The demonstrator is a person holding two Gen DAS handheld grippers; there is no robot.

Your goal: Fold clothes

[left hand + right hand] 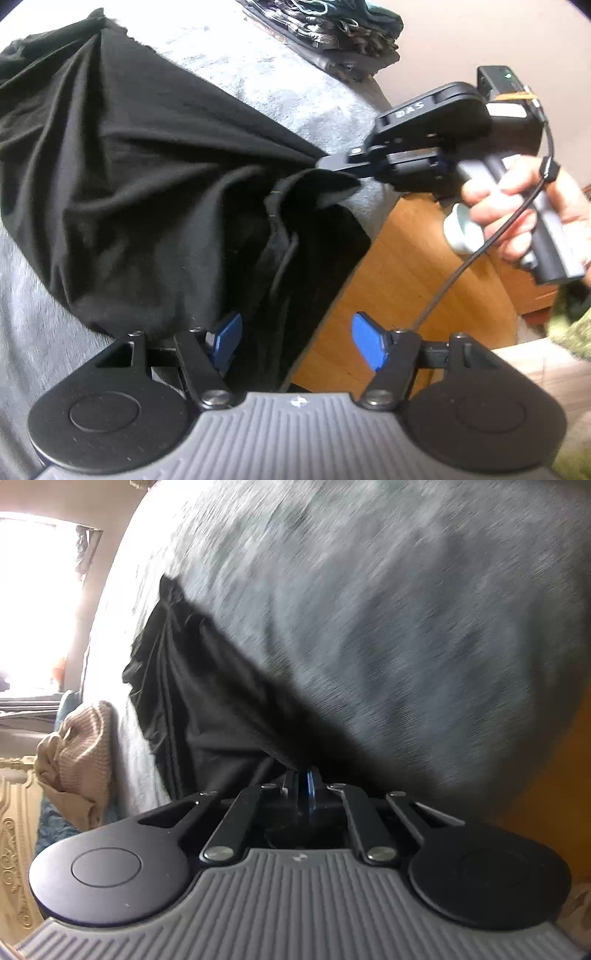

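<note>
Right tool point(325, 164) pinched tight on corner of black cloth point(129, 166); tips buried in cloth in its own view. Left tool point(295, 339) wide, holding nothing; hanging edge of cloth sits between its blue pads point(227, 334), not pressed.

Do step well: bring left tool onto that hanging edge, close firm, then pull both corners apart so cloth lies flat on gray blanket point(258, 77).

Count: two tools, one black cloth, one stack of folded clothes point(332, 33) far ahead of left tool, one tan cloth point(74, 760) left of right tool.

Daylight is pouring through a window point(33, 602) left of the grey bed point(369, 609); a wooden floor point(406, 266) is showing beside the bed.
</note>
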